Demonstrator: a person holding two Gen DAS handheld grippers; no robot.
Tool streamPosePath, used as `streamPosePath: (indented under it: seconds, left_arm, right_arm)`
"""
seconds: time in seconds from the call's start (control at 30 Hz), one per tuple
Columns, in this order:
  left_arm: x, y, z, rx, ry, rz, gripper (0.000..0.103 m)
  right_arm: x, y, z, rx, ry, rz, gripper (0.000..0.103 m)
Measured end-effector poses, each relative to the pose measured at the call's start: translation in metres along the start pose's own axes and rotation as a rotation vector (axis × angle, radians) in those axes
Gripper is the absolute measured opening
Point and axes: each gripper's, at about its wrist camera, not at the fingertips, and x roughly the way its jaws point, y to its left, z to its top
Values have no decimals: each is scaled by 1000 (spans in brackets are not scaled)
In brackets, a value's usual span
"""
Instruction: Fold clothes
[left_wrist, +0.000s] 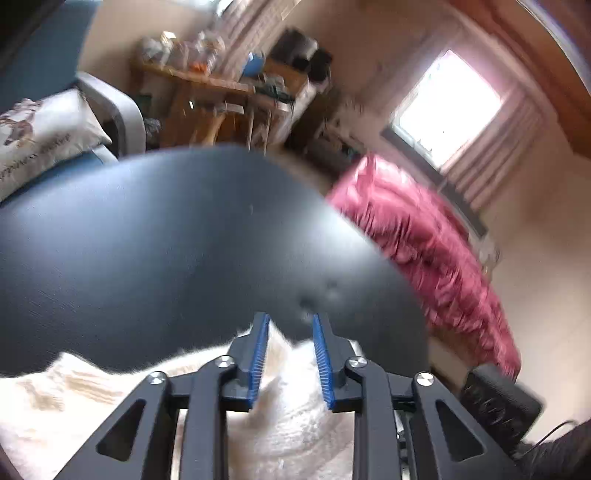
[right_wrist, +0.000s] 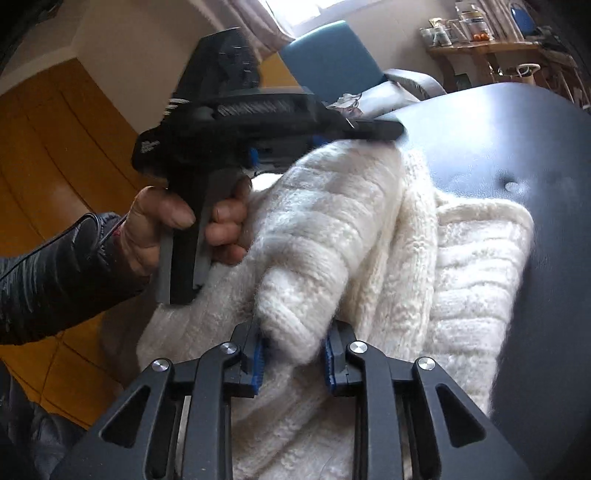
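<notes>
Mid-fold. White sweater (right_wrist: 369, 258) bunched at lower centre on the dark table (right_wrist: 517, 122), not flat yet. Right gripper (right_wrist: 293, 354) clamps a rolled fold. Left gripper (left_wrist: 288, 354) jaws parted, knit between them, pads not pressing. Squaring and final folds remain.

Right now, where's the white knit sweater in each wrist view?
Left wrist: white knit sweater fills the bottom edge, bunched under and between the left claw fingers.
Right wrist: it fills the centre and lower middle, a thick rolled fold running into the right claw.
Shared landmark: the dark round table under the sweater; the wooden shelf sits behind it in both.
</notes>
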Motion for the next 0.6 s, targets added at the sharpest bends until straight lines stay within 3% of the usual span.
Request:
streamPosePath:
  seconds: [0.17, 0.23, 0.33, 0.5, 0.6]
  left_arm:
    - [-59, -8, -6, 9, -139, 151, 31]
    - [-80, -8, -25, 4, -164, 195, 33]
    - [-104, -10, -61, -15, -156, 299, 34]
    - [-123, -22, -123, -28, -133, 389, 34]
    - [-130, -33, -152, -24, -127, 409, 34]
  right_arm:
    - [-31, -13, -13, 79, -6, 55, 39]
    - [-48, -11, -16, 75, -16, 26, 50]
    - [-78, 1, -23, -2, -44, -82, 54]
    - [-97, 45, -12, -219, -76, -168, 54]
    - [-72, 73, 1, -364, -32, -221, 54]
